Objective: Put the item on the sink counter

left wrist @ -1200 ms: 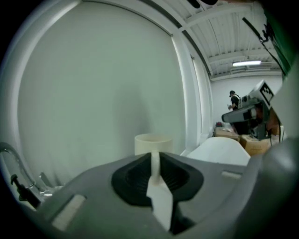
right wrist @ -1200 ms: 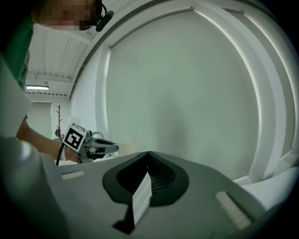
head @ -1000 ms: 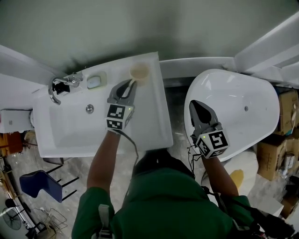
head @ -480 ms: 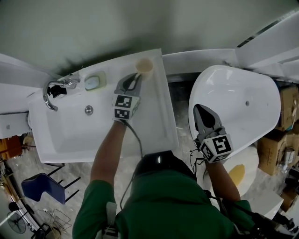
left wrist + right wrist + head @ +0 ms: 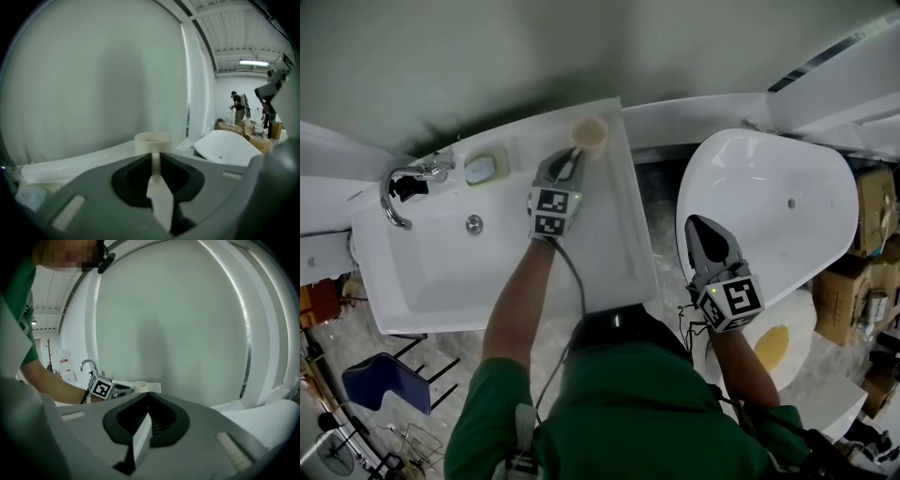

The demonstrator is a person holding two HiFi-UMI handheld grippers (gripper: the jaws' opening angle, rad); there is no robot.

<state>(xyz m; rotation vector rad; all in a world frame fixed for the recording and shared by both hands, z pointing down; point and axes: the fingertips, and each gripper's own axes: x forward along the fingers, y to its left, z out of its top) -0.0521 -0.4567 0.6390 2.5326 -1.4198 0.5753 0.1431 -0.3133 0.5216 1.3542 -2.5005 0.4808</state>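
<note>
Just ahead of the left fingers (image 5: 551, 174), a beige cup (image 5: 590, 134) appears to rest on the sink's back corner surface (image 5: 621, 192). They pinch its thin handle, having just eased slightly apart. Placing looks nearly done; next, open fully and back away without tipping it. Right fingers (image 5: 710, 242), closed and empty, hover well apart over a tub (image 5: 787, 187).

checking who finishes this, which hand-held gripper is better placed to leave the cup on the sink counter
Left. The left hand-held gripper has the cup handle between its jaws, which have just been opening, at the sink counter corner. The right hand-held gripper hovers shut over the bathtub.
</note>
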